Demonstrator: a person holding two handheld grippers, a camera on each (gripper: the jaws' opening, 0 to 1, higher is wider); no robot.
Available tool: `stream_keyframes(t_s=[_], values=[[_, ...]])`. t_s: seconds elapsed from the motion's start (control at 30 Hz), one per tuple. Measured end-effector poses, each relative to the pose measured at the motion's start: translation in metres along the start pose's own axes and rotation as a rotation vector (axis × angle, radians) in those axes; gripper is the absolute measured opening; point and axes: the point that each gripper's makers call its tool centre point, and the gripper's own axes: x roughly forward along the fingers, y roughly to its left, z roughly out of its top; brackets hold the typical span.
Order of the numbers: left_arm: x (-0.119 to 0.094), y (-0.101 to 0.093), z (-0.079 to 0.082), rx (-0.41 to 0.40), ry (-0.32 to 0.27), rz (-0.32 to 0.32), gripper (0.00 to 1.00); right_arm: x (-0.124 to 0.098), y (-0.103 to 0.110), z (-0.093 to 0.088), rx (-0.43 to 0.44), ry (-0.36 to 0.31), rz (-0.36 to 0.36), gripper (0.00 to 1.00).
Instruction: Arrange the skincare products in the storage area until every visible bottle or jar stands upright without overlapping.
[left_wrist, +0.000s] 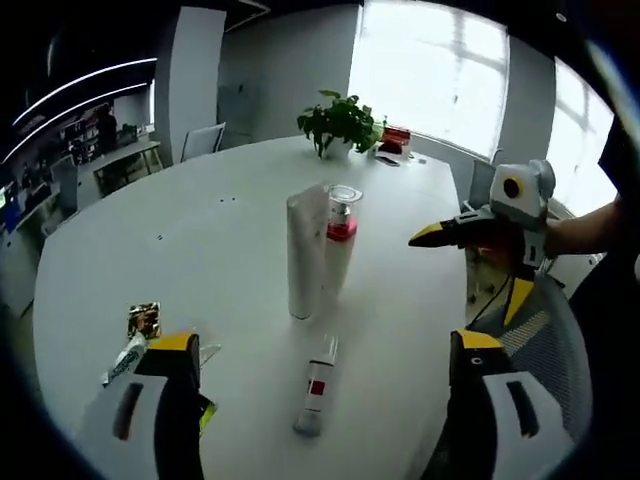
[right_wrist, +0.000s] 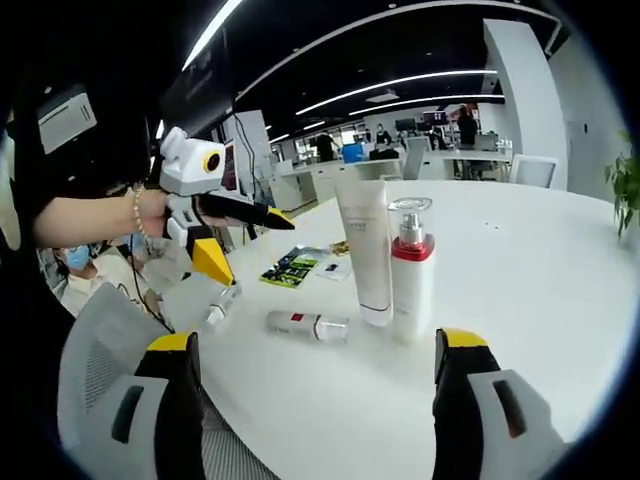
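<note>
1. Nearest us in the left gripper view, the left gripper (left_wrist: 325, 350) has its yellow-tipped black jaws spread wide with nothing between them; in the right gripper view it shows at the left (right_wrist: 255, 235), held by a hand (right_wrist: 150, 215).
2. In the right gripper view, the right gripper (right_wrist: 315, 350) likewise stands wide open and holds nothing. In the left gripper view it comes in from the right (left_wrist: 430, 235), and there we cannot tell how far it is open.
3. Just beyond the left jaws, a small clear bottle with a red label (left_wrist: 315, 395) lies on its side on the round white table (left_wrist: 200, 250).
4. Farther off, a tall white tube (left_wrist: 303, 255) stands upright, touching or just beside a white pump bottle with a red collar and clear cap (left_wrist: 340, 240), also upright.
5. A small white tube (left_wrist: 127, 355) and a flat printed sachet (left_wrist: 143, 318) lie near the left table edge.
6. A green potted plant (left_wrist: 340, 122) stands at the far side.
</note>
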Motion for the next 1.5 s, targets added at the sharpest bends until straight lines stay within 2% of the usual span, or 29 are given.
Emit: stream_keyframes(t_s=[0.1,0.57,0.77,1.33,1.5], values=[[-0.007,0.002,-0.007,-0.028,-0.003,0.029,0.99,-0.001,0.001,-0.001,0.003,0.003,0.004,0.96],[-0.047,-0.013,-0.031,-0.132,-0.054,0.135,0.99,-0.011,0.006,0.002,-0.011,-0.003,0.019,0.96],[-0.07,-0.011,-0.042,-0.175,-0.087,0.18,0.98,-0.014,0.009,0.002,-0.013,-0.007,0.018,0.95],[-0.101,-0.024,-0.082,-0.237,-0.084,0.245,0.98,-0.01,0.03,-0.011,0.024,0.006,0.021,0.96],[-0.105,-0.024,-0.092,-0.25,-0.074,0.252,0.97,-0.012,0.027,-0.01,0.025,0.0,0.011,0.96]])
